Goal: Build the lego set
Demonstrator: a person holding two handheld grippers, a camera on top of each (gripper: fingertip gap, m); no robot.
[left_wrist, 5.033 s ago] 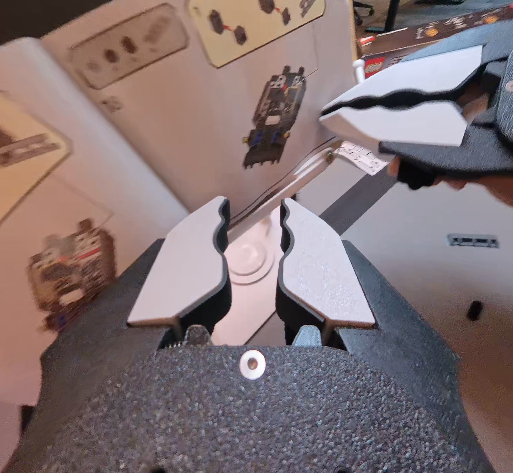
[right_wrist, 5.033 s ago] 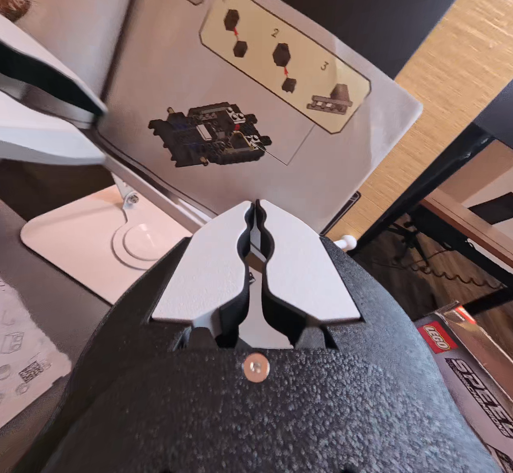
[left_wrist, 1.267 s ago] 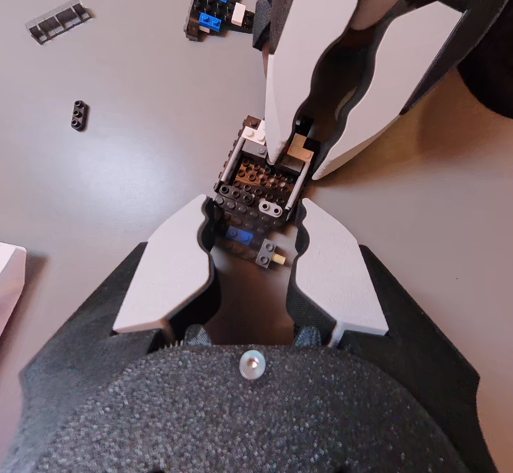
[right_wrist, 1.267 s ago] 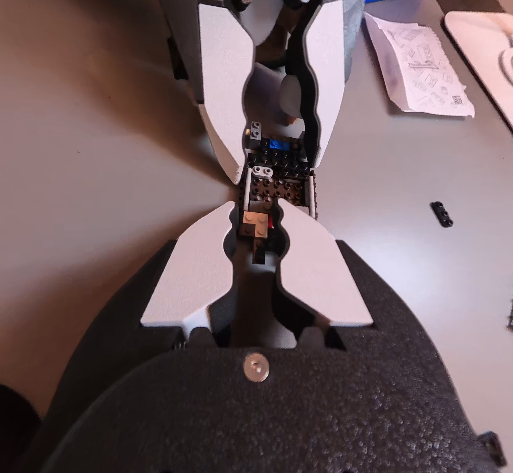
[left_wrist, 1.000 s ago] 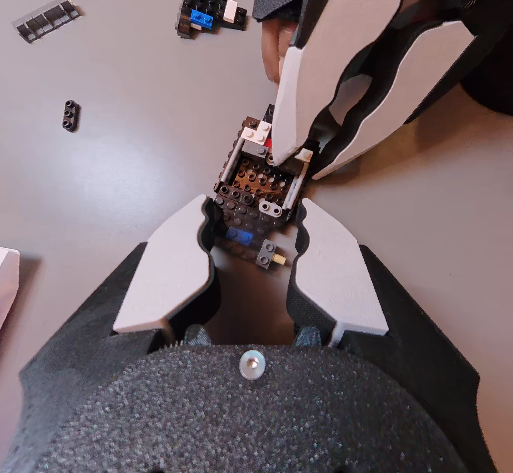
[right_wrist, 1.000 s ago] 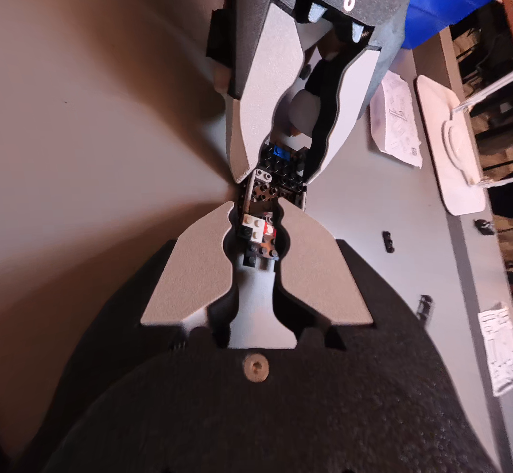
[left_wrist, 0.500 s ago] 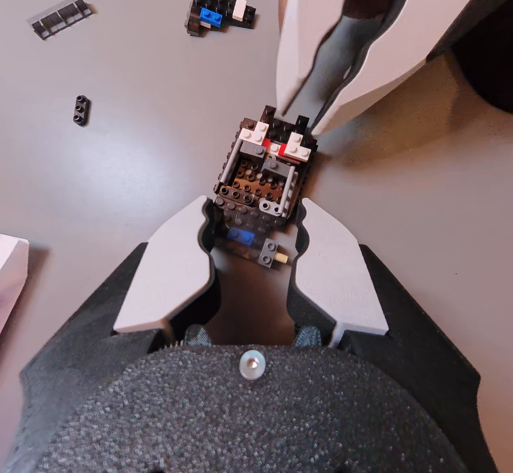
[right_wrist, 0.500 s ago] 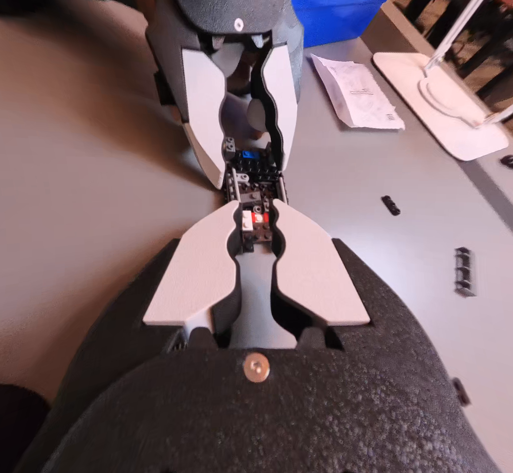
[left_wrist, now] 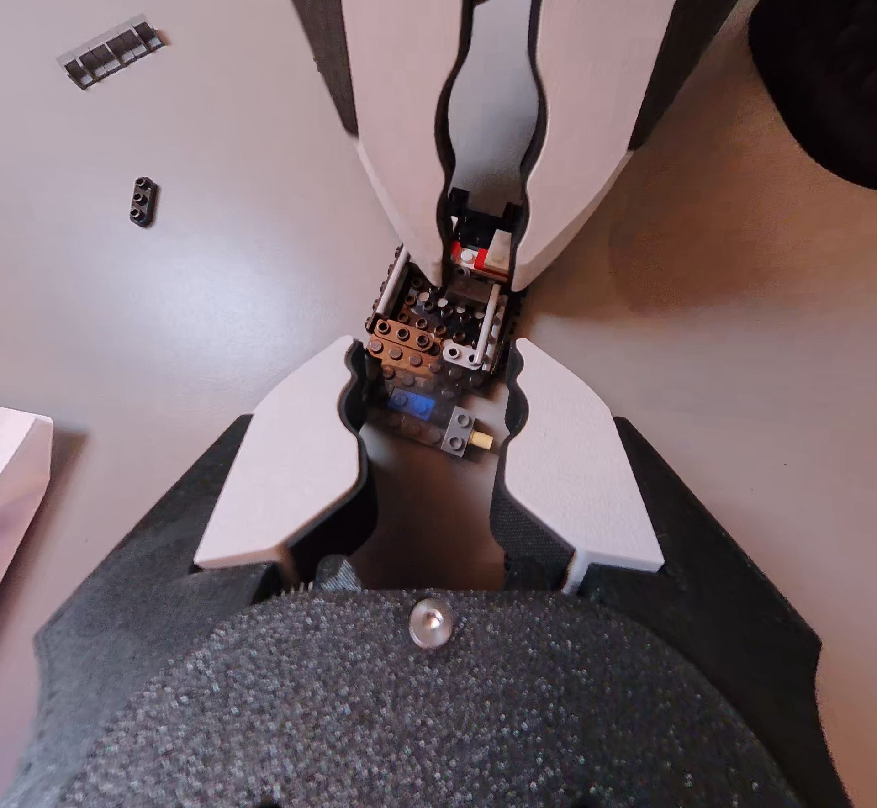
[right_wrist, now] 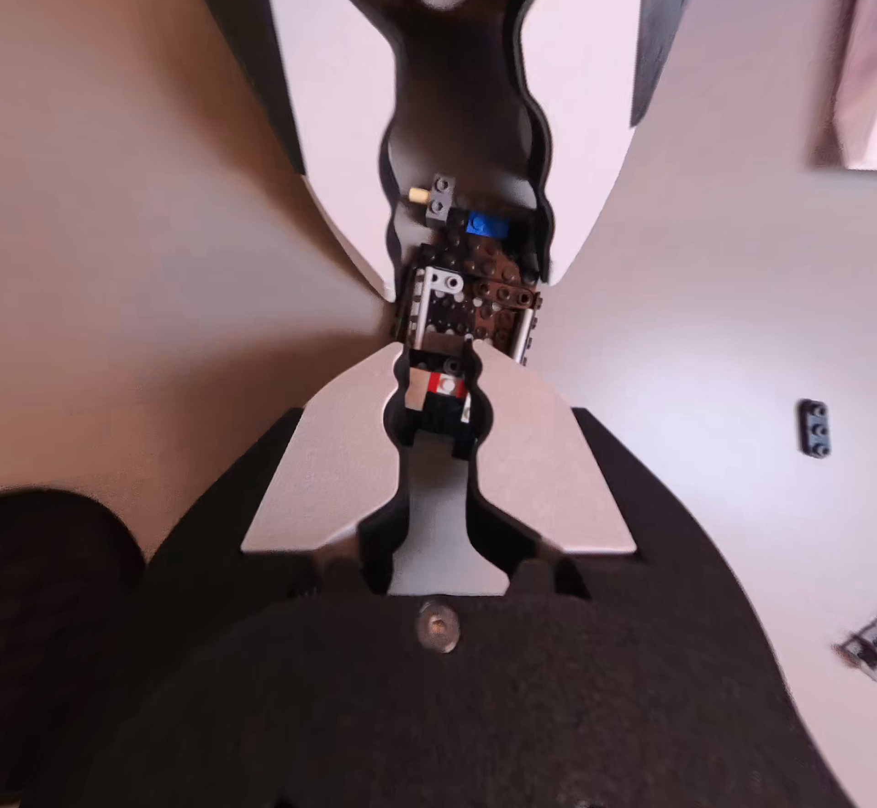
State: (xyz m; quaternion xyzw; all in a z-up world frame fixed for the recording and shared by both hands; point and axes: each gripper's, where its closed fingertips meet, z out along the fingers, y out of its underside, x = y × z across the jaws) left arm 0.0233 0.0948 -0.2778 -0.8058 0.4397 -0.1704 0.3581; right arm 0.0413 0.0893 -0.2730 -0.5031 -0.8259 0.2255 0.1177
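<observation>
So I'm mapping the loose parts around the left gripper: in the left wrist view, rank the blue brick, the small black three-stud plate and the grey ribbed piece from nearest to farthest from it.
1. Blue brick: between the fingers of the left gripper, on the brick model.
2. Small black three-stud plate: loose on the table, up and left.
3. Grey ribbed piece: farthest, top left.

The right wrist view is blurred throughout. There the brick model (right_wrist: 467, 306) has both ends hidden between fingers, and whether they press it cannot be told. A printed sheet (right_wrist: 861, 647), right of the model, is cut by the edge. In the left wrist view, a white object (left_wrist: 19, 467) left of the model is cropped, unidentifiable.
</observation>
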